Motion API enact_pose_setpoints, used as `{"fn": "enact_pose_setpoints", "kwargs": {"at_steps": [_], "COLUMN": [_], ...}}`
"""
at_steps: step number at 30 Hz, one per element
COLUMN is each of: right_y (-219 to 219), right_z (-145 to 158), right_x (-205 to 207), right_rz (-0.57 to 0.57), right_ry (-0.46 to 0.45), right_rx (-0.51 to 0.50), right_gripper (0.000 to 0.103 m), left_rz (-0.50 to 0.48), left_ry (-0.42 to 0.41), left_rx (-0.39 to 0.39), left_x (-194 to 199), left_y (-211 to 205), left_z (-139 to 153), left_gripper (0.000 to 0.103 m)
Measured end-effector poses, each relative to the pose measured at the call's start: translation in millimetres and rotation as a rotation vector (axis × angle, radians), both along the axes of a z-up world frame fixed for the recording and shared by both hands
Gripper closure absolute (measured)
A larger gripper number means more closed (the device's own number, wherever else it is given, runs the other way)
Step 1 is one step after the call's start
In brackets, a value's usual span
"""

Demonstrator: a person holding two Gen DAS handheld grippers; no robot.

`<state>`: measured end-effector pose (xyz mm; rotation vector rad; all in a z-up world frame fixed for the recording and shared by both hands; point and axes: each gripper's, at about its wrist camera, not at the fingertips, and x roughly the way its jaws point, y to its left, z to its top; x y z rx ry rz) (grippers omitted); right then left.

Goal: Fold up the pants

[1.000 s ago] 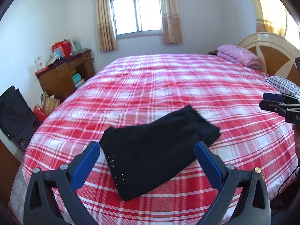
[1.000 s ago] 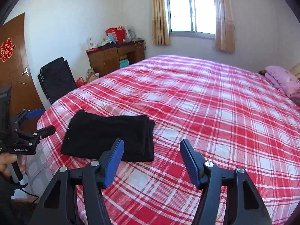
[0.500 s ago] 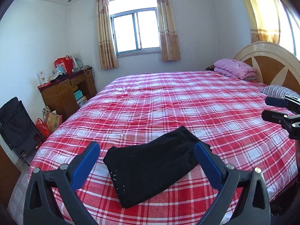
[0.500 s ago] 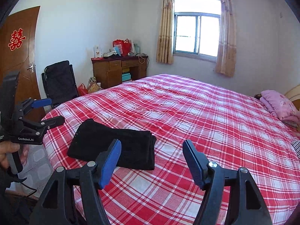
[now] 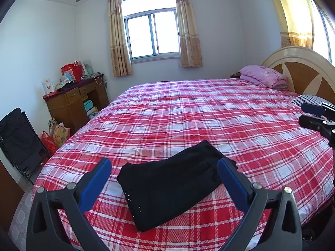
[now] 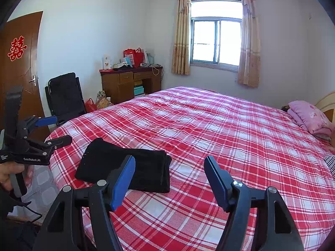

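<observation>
At the bottom of the left wrist view the left gripper [image 5: 164, 174] stands spread wide, nothing between its blue pads, its black arms cut off by the lower edge. Just past it, low in the frame's centre, the black pants [image 5: 173, 185] lie folded into a flat bundle on the red plaid bedspread [image 5: 199, 113], a few small studs showing on their near left edge. The right wrist view has the right gripper [image 6: 169, 176] at the bottom, likewise spread and empty, with the pants at lower left, partly hidden behind its left pad. At the left wrist view's right edge only the right gripper's tips show. Further back, a pink pillow [image 5: 263, 78] sits by the headboard [image 5: 301, 67], a wooden desk [image 5: 71, 102] at the left wall, clutter on it hard to make out.
</observation>
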<state>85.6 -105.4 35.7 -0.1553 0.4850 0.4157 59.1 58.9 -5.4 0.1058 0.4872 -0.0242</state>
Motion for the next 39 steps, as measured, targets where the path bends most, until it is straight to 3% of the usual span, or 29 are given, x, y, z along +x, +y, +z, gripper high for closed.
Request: {"fn": "enact_pose_setpoints", "kwargs": {"at_steps": [28, 39], "right_y": [-6, -4], "right_z": [1, 0], "right_x": [-2, -2], "right_rz": [0.0, 0.0], "right_ry": [-0.015, -0.016], "right_rx": [0.019, 0.005], "right_gripper": [0.033, 0.033], "left_rz": [0.026, 0.045], "left_ry": [0.018, 0.032], "left_rx": [0.004, -0.03], "left_x": [3, 7], "left_y": [3, 10], "left_z": [-2, -5], "left_gripper": [0.0, 0.0]}}
